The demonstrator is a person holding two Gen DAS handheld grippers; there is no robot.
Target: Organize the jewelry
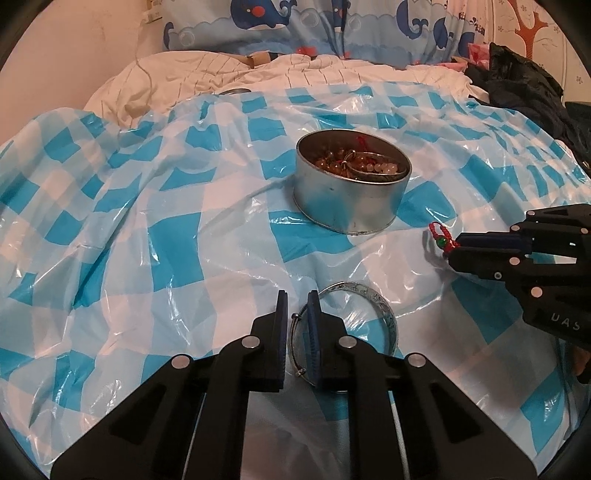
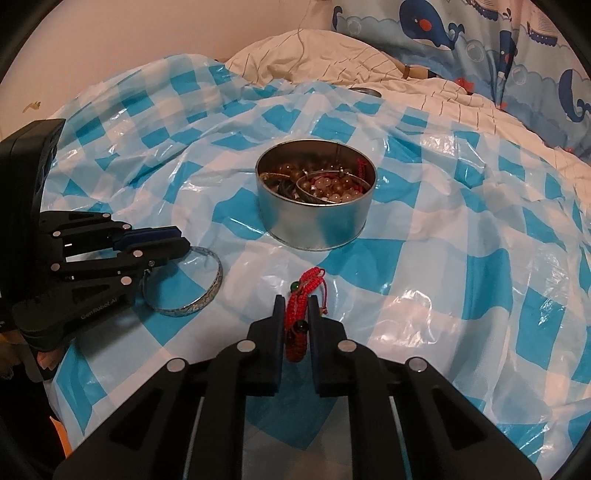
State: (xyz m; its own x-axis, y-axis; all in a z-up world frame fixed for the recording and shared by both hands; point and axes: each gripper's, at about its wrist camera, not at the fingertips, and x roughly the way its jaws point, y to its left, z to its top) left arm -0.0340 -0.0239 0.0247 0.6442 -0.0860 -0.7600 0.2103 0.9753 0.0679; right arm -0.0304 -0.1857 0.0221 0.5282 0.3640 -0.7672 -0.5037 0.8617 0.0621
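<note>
a blue-and-white checked plastic sheet (image 1: 177, 229) is being shown under a silver tin (image 1: 351, 192). a red braided bracelet (image 2: 297, 314) with a green bead is being seen beside a silver bangle (image 2: 192, 291). a whale-patterned blue curtain (image 1: 332, 26) is being displayed behind.

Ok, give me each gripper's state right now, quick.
Left gripper: closed on the rim of the silver bangle, which lies on the checked sheet.
Right gripper: closed on the red braided bracelet.
</note>
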